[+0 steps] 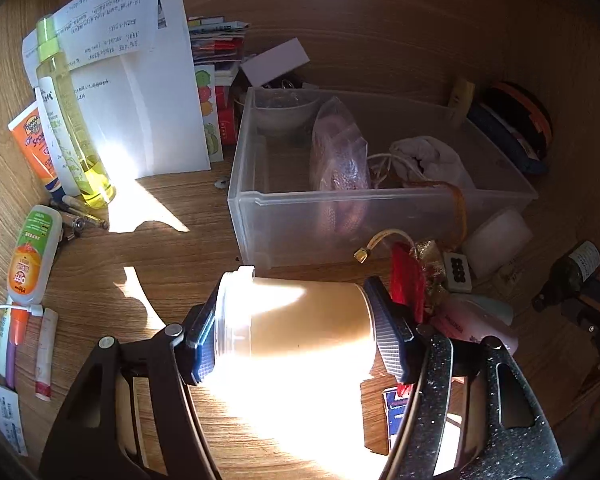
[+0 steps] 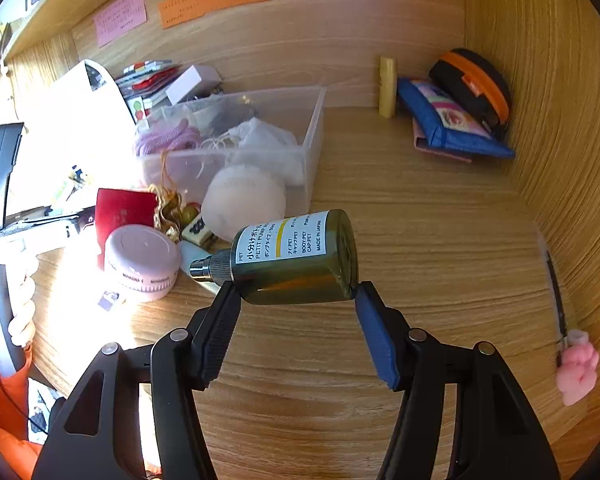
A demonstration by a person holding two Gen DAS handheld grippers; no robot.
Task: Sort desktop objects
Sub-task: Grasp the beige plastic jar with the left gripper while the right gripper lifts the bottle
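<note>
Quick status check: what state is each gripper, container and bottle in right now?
Left gripper: shut on the jar.
Jar: held sideways, lid on.
Right gripper: shut on the green bottle.
Green bottle: held on its side, capped.
Clear bin: open-topped, partly filled.
Yellow bottle: upright, capped.
Pink jar: upright, lid on.

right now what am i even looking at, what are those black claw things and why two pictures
The claws are hand-held two-finger grippers, one in each of a person's hands, each with a wide-angle camera looking along its fingers. That gives two pictures of one wooden desk.

The left gripper is clamped on a pale jar lying sideways. The right gripper is clamped on a small dark green pump bottle, also sideways.

Behind them stands a clear plastic bin with pouches and cords inside. Around it lie a pink tub, tubes and pouches.
</note>
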